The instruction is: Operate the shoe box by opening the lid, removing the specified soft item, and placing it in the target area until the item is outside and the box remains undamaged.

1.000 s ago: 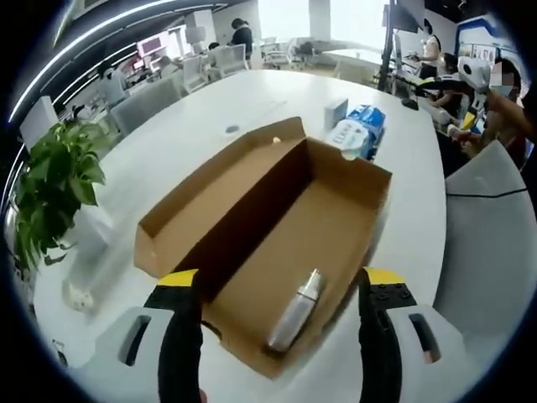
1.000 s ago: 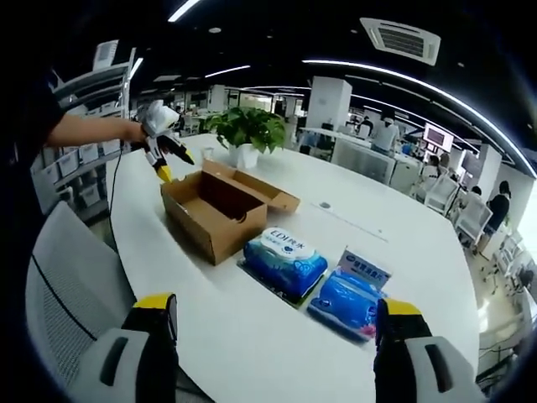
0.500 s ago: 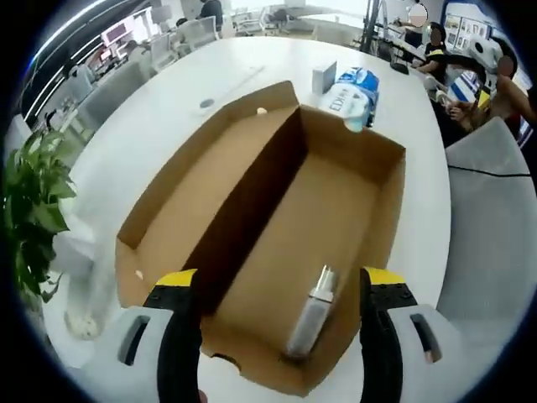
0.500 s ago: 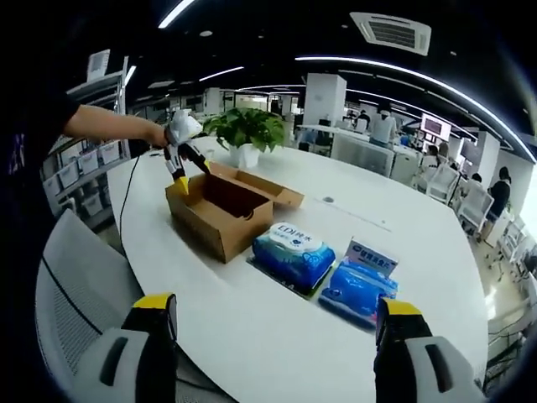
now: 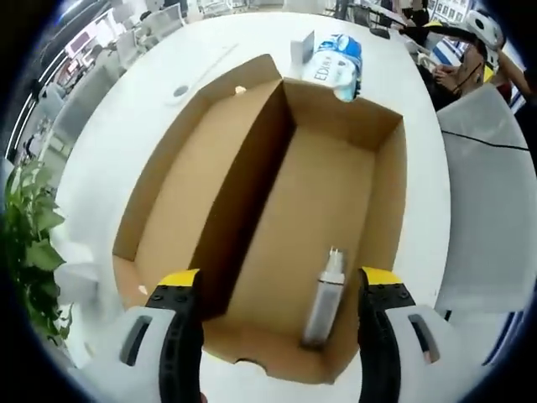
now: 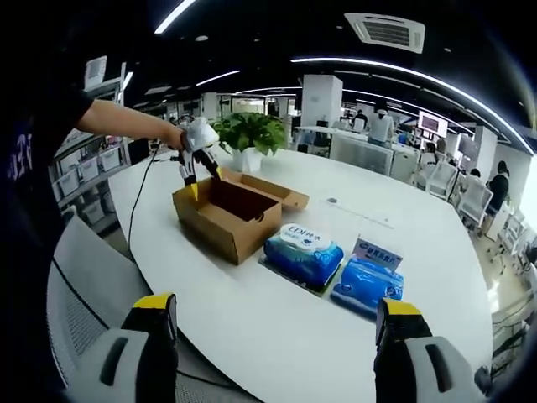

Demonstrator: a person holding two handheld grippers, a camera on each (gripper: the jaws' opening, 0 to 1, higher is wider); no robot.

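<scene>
The left gripper [image 5: 277, 290] hangs over the open shoe box [image 5: 277, 210] on the white table [image 6: 277, 319], jaws spread wide and empty, a silver tube [image 5: 324, 295] lying on the box floor between them near the close end wall. The right gripper [image 6: 275, 323] waits well back at the table's near edge, wide open and holding nothing, with two blue wipe packs [image 6: 331, 267] just right of the box. The risk ahead is a jaw tip catching the cardboard wall on the way down, denting it or dragging the box; the tube could also roll away from a loose pinch. Against half a second ago, the left gripper sits lower and closer over the box, the tube more squarely between its jaws.
</scene>
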